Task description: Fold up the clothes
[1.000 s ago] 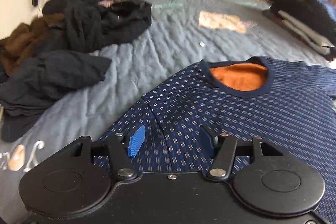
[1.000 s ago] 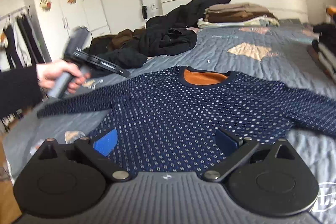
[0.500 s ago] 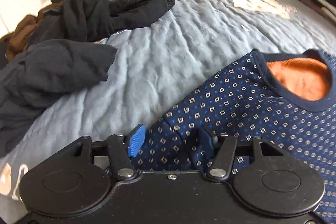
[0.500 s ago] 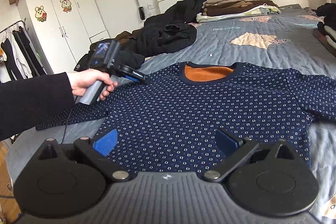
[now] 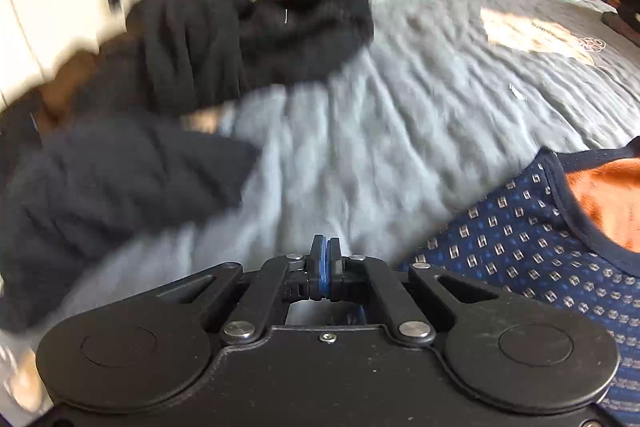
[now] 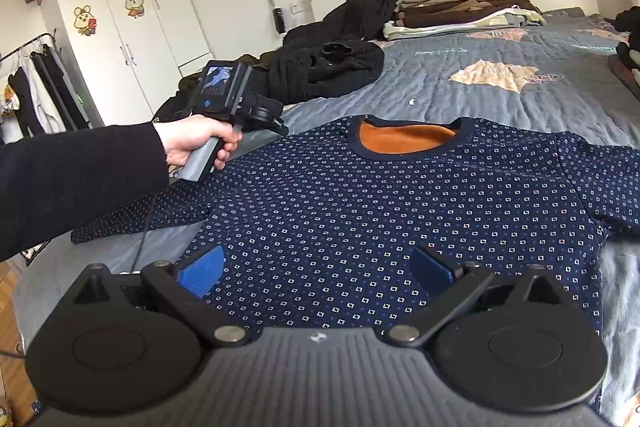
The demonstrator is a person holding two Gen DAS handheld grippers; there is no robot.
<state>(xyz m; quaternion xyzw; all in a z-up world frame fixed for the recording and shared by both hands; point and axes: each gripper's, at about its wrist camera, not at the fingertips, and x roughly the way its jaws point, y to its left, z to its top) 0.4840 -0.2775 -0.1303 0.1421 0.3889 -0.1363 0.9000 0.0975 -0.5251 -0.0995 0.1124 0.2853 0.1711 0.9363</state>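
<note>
Because the bed [image 6: 520, 99] is the only broad flat surface in the room, its grey quilt serves as the folding table, and everything else is pushed to its edges: a heap of dark clothes [image 6: 328, 67] toward the headboard side, waiting, and a stack of folded garments [image 6: 456, 7] near the headboard, presumably finished work. Spread front-up across the near part of the quilt lies the navy patterned sweater [image 6: 360, 211], orange lining showing at the collar, body smoothed flat and both sleeves thrown out sideways. That is the layout a fold wants, sleeves free to be brought in over the chest.

At the far sleeve side, the person's hand [image 6: 192, 143] holds the left gripper [image 5: 326, 263] low by the shoulder seam. Its blue pads are clenched together. In its own blurred view I see quilt ahead of the tips and the sweater off to the right, so I cannot tell whether any cloth is pinched. The spot suggests a shoulder grab.

The right gripper [image 6: 316, 267] hovers over the hem area with its jaws spread wide, nothing between them, seemingly ready to take the lower edge.
</note>
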